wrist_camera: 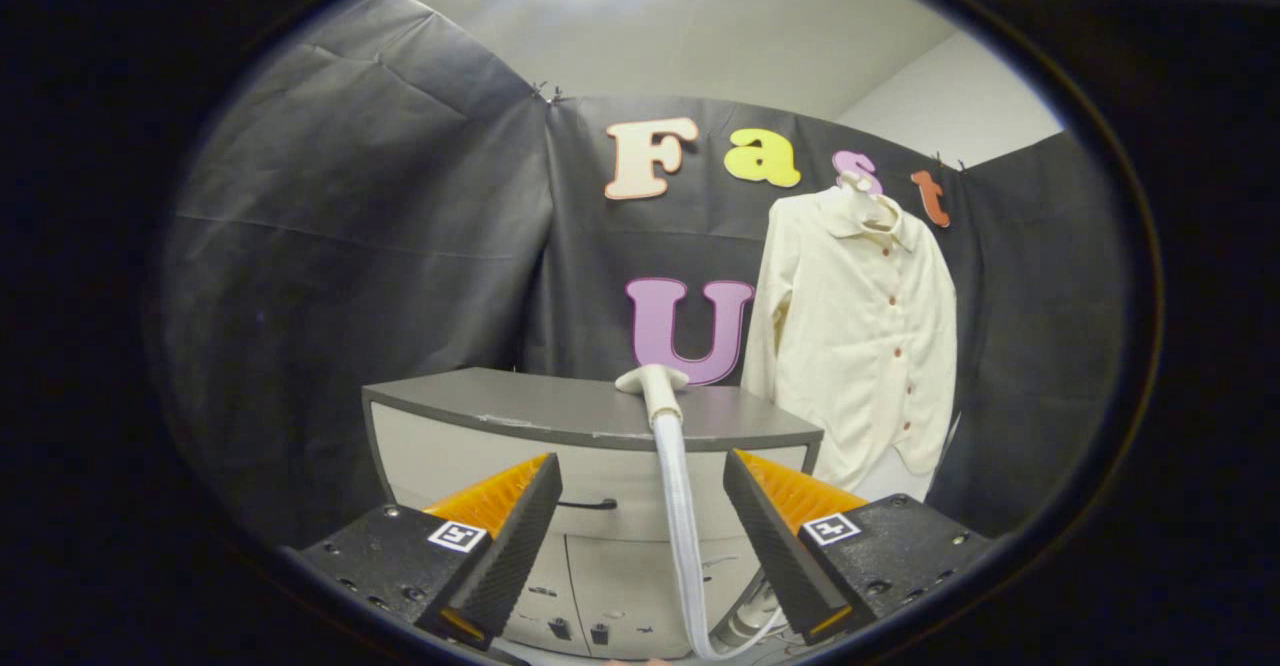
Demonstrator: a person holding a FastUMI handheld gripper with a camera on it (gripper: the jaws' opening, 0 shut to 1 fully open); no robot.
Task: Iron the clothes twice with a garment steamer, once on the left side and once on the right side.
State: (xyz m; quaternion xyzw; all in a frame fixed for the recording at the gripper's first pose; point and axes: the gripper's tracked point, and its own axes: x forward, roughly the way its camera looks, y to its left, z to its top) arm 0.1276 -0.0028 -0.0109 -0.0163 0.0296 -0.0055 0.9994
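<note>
My gripper (640,506) is wide open, holding nothing; the steamer (655,386) rests on the cabinet (500,406) ahead, easy to grab. The shirt (860,326) hangs flat for steaming.

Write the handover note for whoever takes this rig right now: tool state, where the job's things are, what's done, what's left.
Tool: open, holding nothing, fingers spread either side of the hose, not touching it.
Steamer head: lies on the grey cabinet top just beyond the fingers; its white hose hangs down the cabinet front between them.
Shirt: cream, buttoned, hanging against the black wall beyond the cabinet, to its right.
Done: nothing apparent; steamer not picked up yet.
Left: grasp the steamer head, steam the shirt's left side once, then the right side once.
</note>
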